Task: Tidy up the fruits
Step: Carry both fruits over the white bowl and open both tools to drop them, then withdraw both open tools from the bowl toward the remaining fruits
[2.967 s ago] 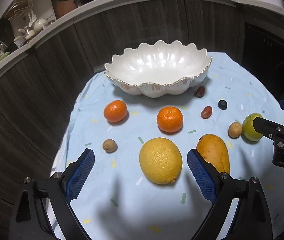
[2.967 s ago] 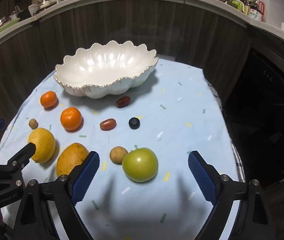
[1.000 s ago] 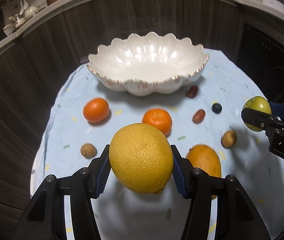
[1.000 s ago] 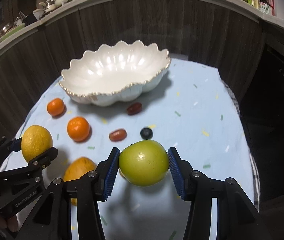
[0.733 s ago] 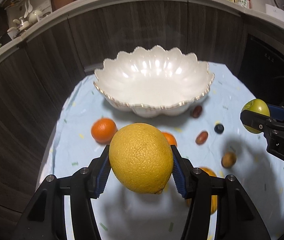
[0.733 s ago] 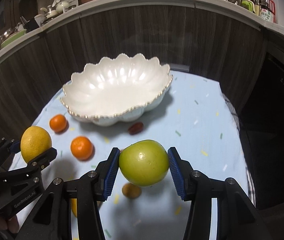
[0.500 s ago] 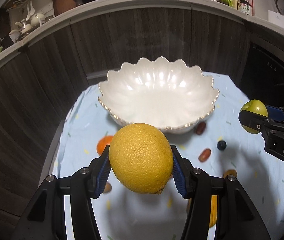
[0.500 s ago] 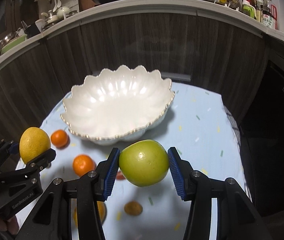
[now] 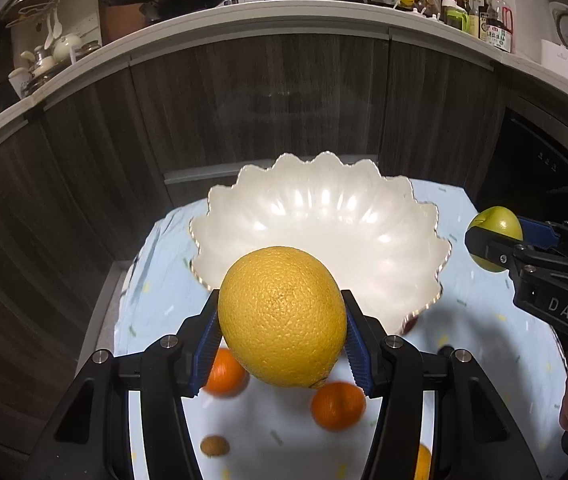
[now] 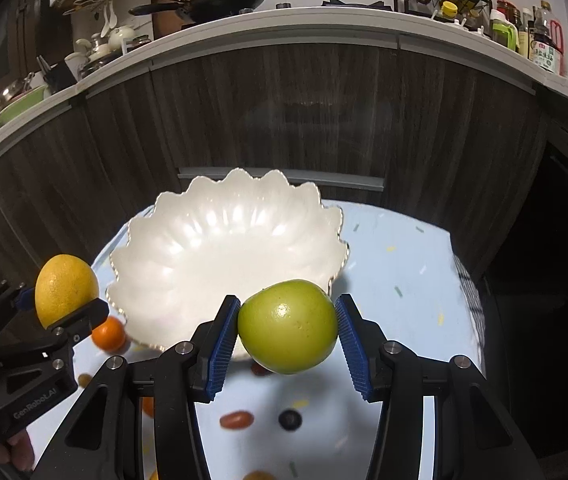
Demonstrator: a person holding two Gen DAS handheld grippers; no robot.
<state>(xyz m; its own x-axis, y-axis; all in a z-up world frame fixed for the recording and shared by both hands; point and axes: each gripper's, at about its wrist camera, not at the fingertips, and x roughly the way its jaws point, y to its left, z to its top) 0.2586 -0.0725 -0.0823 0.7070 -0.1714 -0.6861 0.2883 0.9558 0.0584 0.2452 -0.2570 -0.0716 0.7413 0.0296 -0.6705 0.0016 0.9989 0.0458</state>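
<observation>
The bowl stood empty on the blue cloth covering the bench, its scalloped rim just ahead of both carried fruits. The left hand-held gripper pinched a big yellow citrus across its middle, hanging above the near rim; the right hand-held gripper pinched a green apple the same way, over the rim's right side. Two oranges and several small fruits lay below on the cloth. To finish well, each fruit likely needed carrying clear over the rim, then lowering close to the bowl's floor before the jaws spread, since a drop could chip the ceramic. Releasing one at a time, well apart, would probably keep the round fruits from knocking together.
</observation>
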